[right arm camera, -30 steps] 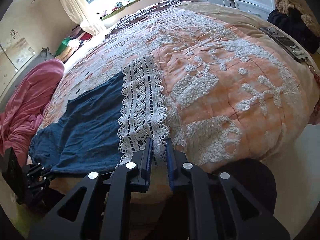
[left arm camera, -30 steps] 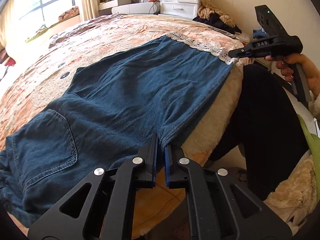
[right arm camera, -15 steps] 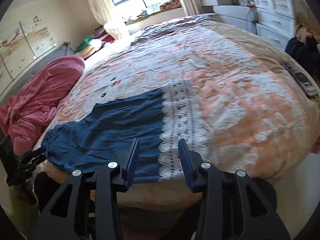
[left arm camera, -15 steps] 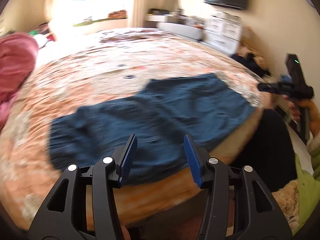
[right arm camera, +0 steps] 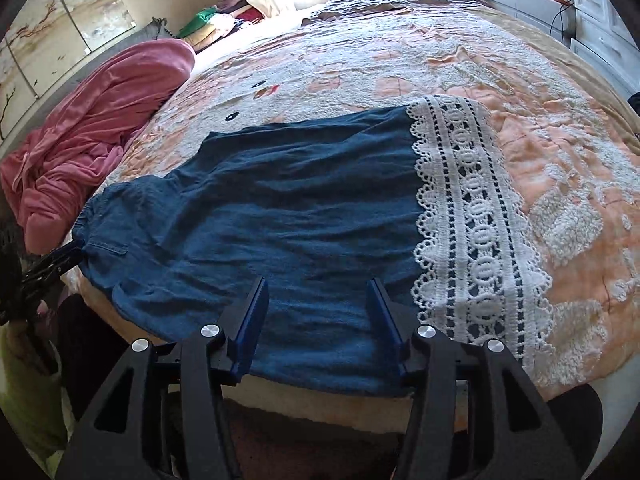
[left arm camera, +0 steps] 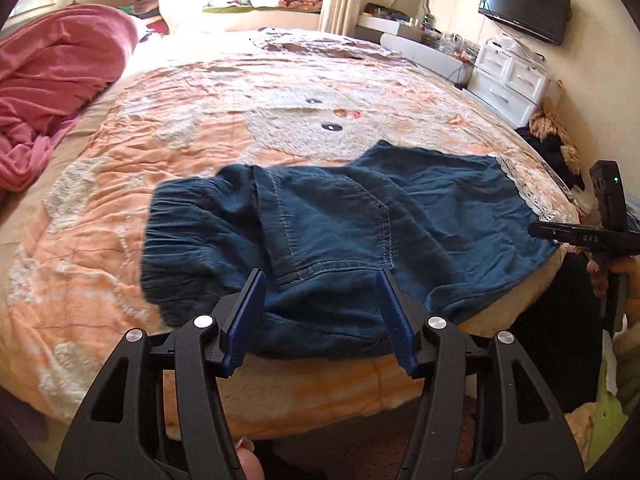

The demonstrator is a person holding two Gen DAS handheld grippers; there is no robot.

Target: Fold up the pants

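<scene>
Bed (left arm camera: 120, 168), wide, covered by a peach-orange quilt (right arm camera: 560, 152) with fluffy white raised patterns; a cartoon face with dark eyes sits near its middle. Quilt rumpled in places.

Blue denim pants (left arm camera: 340, 220) lie flat along the near edge, elastic waist to one end, white lace hem (right arm camera: 476, 216) to the other. Cloth creased, a back pocket showing.

Pink blanket (left arm camera: 52, 80) heaped at the far side by the headboard wall.

Farther up, toward the window, possibly another patterned cover; too washed out by glare to tell.
</scene>
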